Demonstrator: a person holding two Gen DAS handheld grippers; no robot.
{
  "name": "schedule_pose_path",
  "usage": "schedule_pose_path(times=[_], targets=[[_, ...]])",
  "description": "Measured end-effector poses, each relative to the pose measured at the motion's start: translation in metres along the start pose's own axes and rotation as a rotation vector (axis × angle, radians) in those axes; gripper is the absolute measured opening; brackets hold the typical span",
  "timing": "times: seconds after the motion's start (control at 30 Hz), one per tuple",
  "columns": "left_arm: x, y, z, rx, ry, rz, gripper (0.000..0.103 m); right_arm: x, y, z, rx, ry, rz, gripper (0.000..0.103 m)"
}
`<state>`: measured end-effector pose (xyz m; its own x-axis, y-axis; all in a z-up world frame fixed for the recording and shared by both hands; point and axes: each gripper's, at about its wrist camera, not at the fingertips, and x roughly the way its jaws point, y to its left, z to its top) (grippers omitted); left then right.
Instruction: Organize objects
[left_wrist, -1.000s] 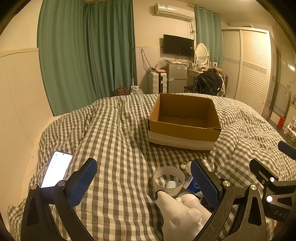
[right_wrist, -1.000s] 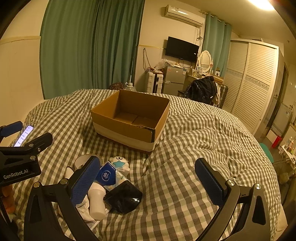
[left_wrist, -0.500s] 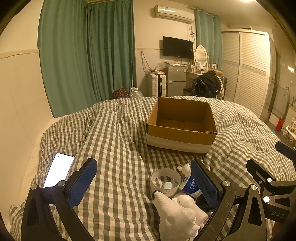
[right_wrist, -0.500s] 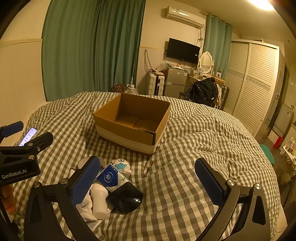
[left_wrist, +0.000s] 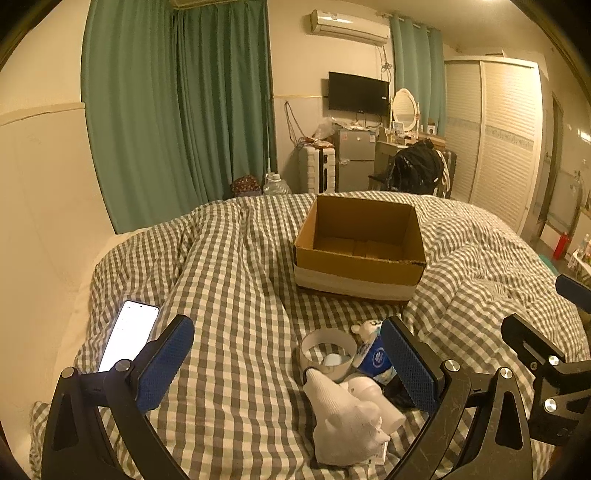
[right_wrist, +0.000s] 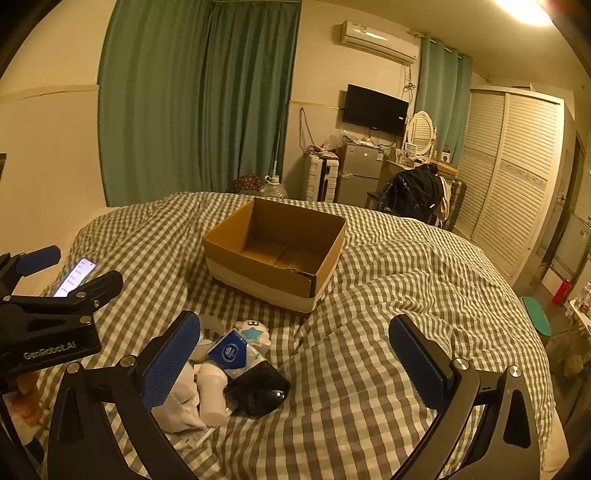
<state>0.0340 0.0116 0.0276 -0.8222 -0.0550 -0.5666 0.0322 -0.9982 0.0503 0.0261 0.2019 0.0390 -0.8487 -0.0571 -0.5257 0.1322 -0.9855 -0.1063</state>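
An empty cardboard box (left_wrist: 360, 248) is seen at frame centre; both the left gripper (left_wrist: 291, 365) and right gripper (right_wrist: 295, 360) are held wide open.

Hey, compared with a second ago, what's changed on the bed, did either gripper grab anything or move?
Nothing was grabbed or let go. Both views have drawn back and lifted a little: the cardboard box and the pile of small items sit lower and smaller in frame. The left hand-held gripper and right hand-held gripper stay wide open and empty. The box, the pile and the phone lie where they were on the checked blanket.
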Motion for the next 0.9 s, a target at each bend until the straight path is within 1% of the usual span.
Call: schedule_pose_path(times=[0.13, 0.33, 0.4, 0.5, 0.6, 0.67, 0.8, 0.9], targets=[[0.003, -0.004, -0.009, -0.003, 0.026, -0.006, 0.103, -0.003, -0.002, -0.005, 0.004, 0.02, 0.034, 0.103], [0.023, -0.009, -0.028, 0.014, 0.093, -0.023, 0.103, 0.013, -0.003, -0.015, 0.005, 0.072, 0.052, 0.102], [0.037, -0.01, -0.036, 0.018, 0.133, -0.023, 0.103, 0.023, -0.003, -0.021, 0.009, 0.099, 0.058, 0.101], [0.06, -0.013, -0.051, 0.031, 0.216, -0.029, 0.103, 0.041, -0.003, -0.029, 0.0, 0.142, 0.056, 0.1], [0.076, -0.019, -0.065, 0.033, 0.283, -0.062, 0.103, 0.065, -0.003, -0.038, -0.025, 0.2, 0.053, 0.096], [0.086, -0.024, -0.074, 0.037, 0.322, -0.096, 0.103, 0.077, -0.004, -0.044, -0.031, 0.231, 0.055, 0.096], [0.099, -0.032, -0.084, 0.046, 0.389, -0.172, 0.103, 0.1, -0.004, -0.056, -0.049, 0.293, 0.086, 0.094], [0.114, -0.041, -0.096, 0.063, 0.472, -0.232, 0.103, 0.112, 0.0, -0.062, -0.061, 0.331, 0.118, 0.091]])
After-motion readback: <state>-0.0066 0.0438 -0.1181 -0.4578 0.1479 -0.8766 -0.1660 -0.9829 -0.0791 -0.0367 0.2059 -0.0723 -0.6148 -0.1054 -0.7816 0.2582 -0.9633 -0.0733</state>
